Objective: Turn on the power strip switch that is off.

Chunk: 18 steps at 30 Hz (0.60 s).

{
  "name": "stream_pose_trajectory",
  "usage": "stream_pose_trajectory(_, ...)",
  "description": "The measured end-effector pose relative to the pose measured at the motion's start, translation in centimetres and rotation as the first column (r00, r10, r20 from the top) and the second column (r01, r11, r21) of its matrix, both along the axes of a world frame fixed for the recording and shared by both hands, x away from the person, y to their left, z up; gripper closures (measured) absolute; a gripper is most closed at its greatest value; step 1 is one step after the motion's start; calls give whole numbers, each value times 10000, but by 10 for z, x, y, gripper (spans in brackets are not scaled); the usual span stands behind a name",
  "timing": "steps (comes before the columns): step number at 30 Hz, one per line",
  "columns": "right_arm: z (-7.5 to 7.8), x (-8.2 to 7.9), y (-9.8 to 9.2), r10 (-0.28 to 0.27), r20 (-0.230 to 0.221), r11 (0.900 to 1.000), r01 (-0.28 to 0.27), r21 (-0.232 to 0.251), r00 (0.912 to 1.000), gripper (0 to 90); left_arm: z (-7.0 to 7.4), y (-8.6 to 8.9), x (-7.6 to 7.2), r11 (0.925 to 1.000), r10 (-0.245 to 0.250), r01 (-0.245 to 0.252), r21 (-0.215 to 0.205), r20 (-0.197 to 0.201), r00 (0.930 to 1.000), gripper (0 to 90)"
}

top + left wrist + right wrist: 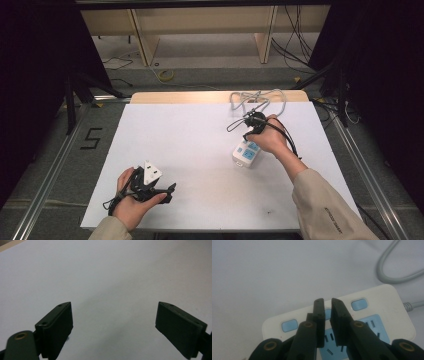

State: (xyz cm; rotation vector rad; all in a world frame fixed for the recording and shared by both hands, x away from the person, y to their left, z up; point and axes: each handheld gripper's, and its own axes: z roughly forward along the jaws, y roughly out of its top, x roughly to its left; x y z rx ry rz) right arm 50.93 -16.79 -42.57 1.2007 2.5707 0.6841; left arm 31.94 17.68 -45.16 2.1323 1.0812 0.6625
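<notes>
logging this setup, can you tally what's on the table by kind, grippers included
power strip: 1
grey cable: 1
grippers, left gripper and right gripper: 2
total: 4

In the high view the person's right hand (272,136) covers the far half of the power strip (245,154), so the right gripper (251,131) above it is too small to read. In the right gripper view the jaws hide the strip's middle button, its near edge is cut off by the frame, and its grey cord (392,270) leaves the picture beyond the strip.
</notes>
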Motion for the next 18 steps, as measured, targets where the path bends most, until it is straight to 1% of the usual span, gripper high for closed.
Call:
stream_pose_trajectory(6, 3, -5, -2, 54, -31, 9999, -53, 148, 10000, 767, 0, -1, 0, 10000, 16, -16, -8, 6, 10000, 140)
stream_pose_trajectory(11, 7, -9, -6, 42, 48, 9997, -43, 260, 10000, 737, 0, -1, 0, 10000, 9, -9, 26, -12, 10000, 140)
stream_pose_trajectory(15, 8, -12, -10, -11, 70, 9993, 8, 379, 10000, 716, 0, -2, 0, 9999, -59, 60, 90, -38, 10000, 140)
stream_pose_trajectory(18, 8, -15, -13, -93, 79, 9987, 89, 495, 9999, 690, 0, -2, 0, 10000, -36, 36, 57, -23, 10000, 140)
